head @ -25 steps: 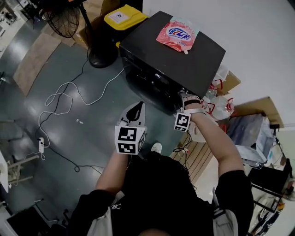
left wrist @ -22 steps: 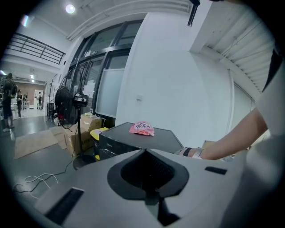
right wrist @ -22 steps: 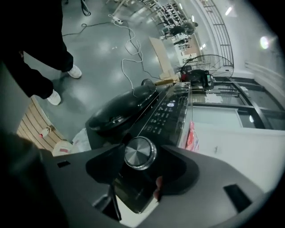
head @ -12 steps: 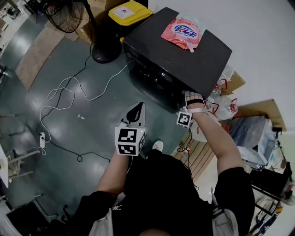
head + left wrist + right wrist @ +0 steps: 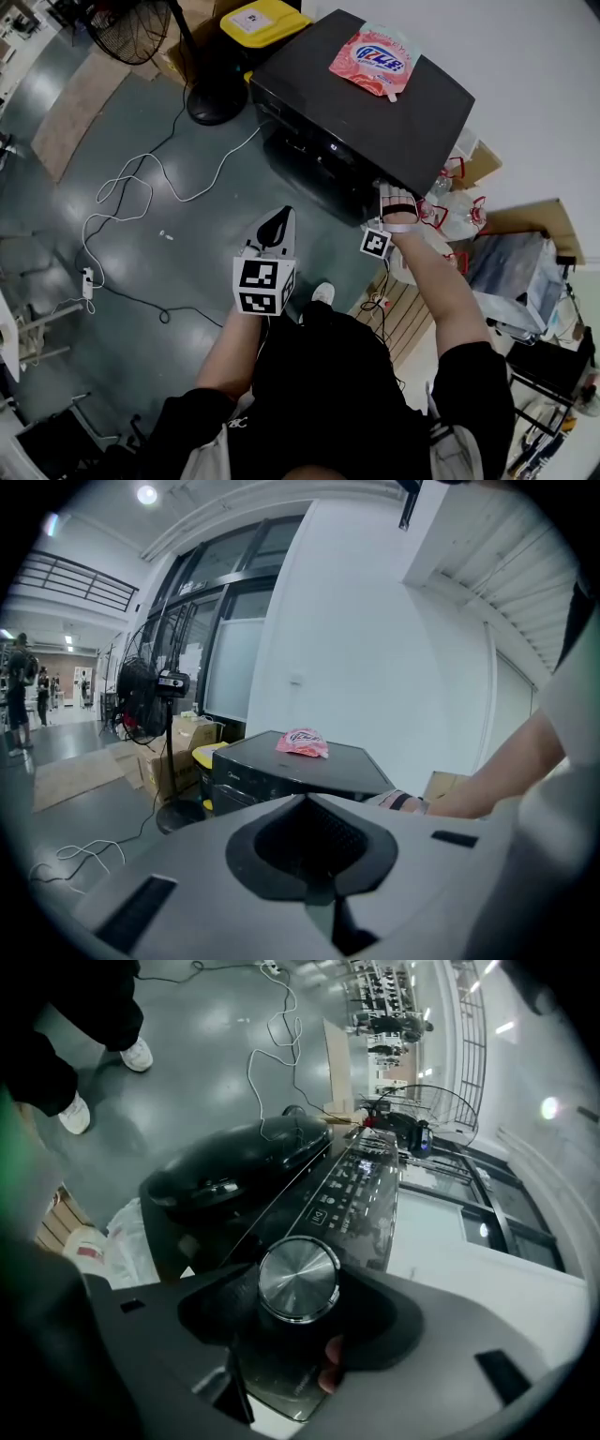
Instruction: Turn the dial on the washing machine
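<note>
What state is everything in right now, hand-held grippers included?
Washing machine: control panel lit, door looks shut.
Dial: sits between the right jaws, not gripped.
Right hand-held gripper: open wide; its jaws have just been opening, with the dial between them.
Left hand-held gripper: shut, empty, held back from the washing machine.
Detergent pouch: lying flat on the washing machine's top.

My head cam looks steeply down on the washing machine [image 5: 366,103] from well above. The left tongs [image 5: 274,220] cam hangs back, facing it roughly level. The right tongs [image 5: 392,195] cam sits right up at the dial [image 5: 298,1279], rolled sideways. All three share the washing machine.
</note>
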